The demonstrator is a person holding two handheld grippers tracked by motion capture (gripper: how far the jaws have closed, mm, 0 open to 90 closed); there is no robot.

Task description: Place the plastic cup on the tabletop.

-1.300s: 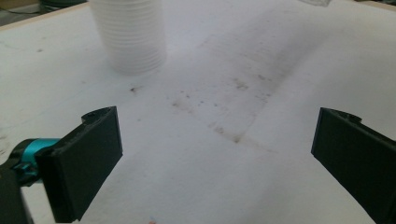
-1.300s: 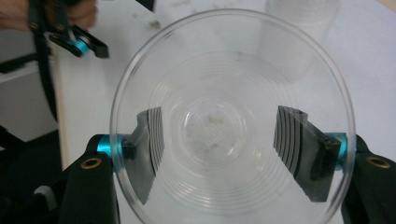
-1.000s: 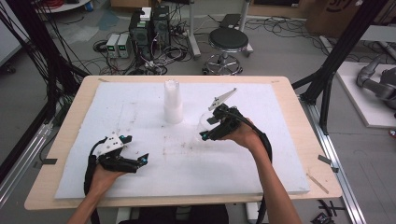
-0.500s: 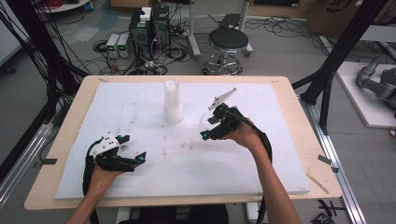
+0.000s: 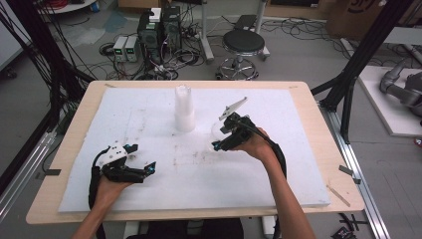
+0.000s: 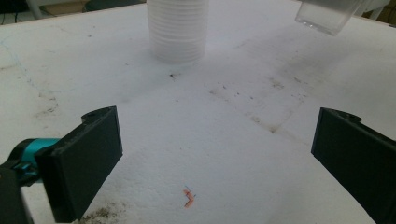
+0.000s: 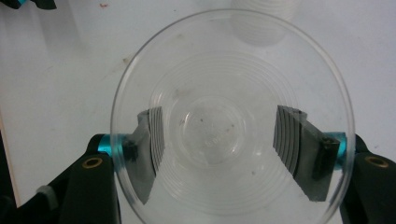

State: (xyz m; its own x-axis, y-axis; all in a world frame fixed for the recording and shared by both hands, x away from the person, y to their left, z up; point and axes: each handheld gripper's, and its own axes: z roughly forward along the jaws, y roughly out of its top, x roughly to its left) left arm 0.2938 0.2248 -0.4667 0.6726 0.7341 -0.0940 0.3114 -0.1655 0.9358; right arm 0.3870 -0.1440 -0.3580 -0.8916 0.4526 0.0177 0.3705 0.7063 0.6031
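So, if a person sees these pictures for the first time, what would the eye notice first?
Probably the clear plastic cup clamped between the jaws of the right gripper, held above the white mat right of centre. Next comes the tall stack of cups standing upright near the far middle of the mat. The left gripper rests near the front left, jaws open and empty.

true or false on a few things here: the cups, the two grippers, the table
1. The right gripper is shut on a clear cup. True.
2. The left gripper holds a cup. False: its jaws stand open with nothing between them.
3. A cup stack stands upright on the white sheet. True.
4. The held cup rests on the stack. False: it is held apart from it, to the stack's right in the high view.
5. The left gripper touches the stack. False: it is well short of it.
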